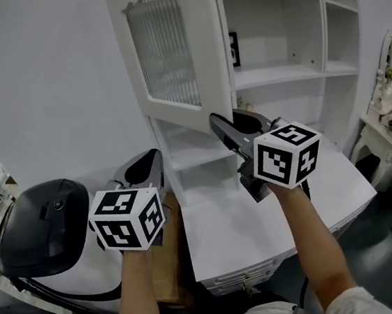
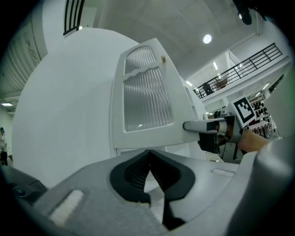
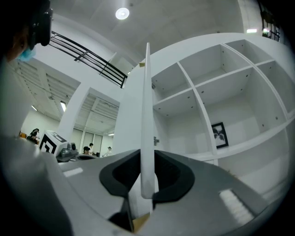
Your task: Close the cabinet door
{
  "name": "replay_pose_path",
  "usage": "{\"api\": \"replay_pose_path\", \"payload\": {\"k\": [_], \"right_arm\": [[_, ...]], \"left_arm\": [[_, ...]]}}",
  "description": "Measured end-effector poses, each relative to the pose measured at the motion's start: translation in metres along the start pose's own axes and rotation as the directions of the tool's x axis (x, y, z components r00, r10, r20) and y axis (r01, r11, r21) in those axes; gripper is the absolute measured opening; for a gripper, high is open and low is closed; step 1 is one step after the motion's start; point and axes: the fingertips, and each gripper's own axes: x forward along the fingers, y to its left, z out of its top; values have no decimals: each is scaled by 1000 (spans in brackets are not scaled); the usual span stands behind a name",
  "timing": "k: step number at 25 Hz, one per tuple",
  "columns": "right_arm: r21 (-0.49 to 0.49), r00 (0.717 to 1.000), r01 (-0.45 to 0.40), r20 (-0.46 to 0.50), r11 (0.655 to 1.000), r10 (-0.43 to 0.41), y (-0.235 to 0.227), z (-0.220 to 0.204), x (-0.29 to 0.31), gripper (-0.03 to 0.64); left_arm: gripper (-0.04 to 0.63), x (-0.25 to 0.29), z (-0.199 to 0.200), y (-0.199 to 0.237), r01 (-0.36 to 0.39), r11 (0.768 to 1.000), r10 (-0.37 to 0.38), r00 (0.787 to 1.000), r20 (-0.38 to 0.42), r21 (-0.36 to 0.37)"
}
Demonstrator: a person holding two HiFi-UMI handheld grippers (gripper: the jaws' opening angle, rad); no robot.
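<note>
- Cabinet door (image 1: 170, 50) swung well out from the white cabinet (image 1: 278, 73), edge-on toward the person, with a ribbed glass panel (image 1: 162, 47) in its upper part.
- Right hand-held gripper (image 1: 225, 118) clamped on the free lower edge of that door, one jaw on each face, pointing about level and slightly up.
- Seen from the right gripper view: the thin white edge of the cabinet door (image 3: 146, 115) running straight up between the two dark pads of the right hand-held gripper (image 3: 147, 154), both pads pressed against it, open shelves to its right.
- Left hand-held gripper (image 1: 155, 154) clenched on nothing, jaws together, low and to the left of the door, on its outer side, apart from it.
- From the left gripper view: closed jaws of the left hand-held gripper (image 2: 150, 154) below the outer face of the cabinet door (image 2: 147, 101), the right hand-held gripper (image 2: 186, 125) reaching in at the door's right edge.
- Below both: the white worktop (image 1: 274, 221) in front of the cabinet.
- Inside the cabinet, a small framed picture (image 1: 234, 48) against the back wall of a shelf.
</note>
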Motion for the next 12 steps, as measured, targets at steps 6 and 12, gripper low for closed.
{"api": "replay_pose_path", "payload": {"k": [6,12], "right_arm": [[9,1000,11,13,1000,-11,-17,-1,3,80],[18,999,24,33,1000,-25,-41,-2,7,92]], "left_arm": [[0,14,-3,2,5,1000,-5,1000,-3,2],[0,36,-5,1,14,1000,-14,1000,-7,13]]}}
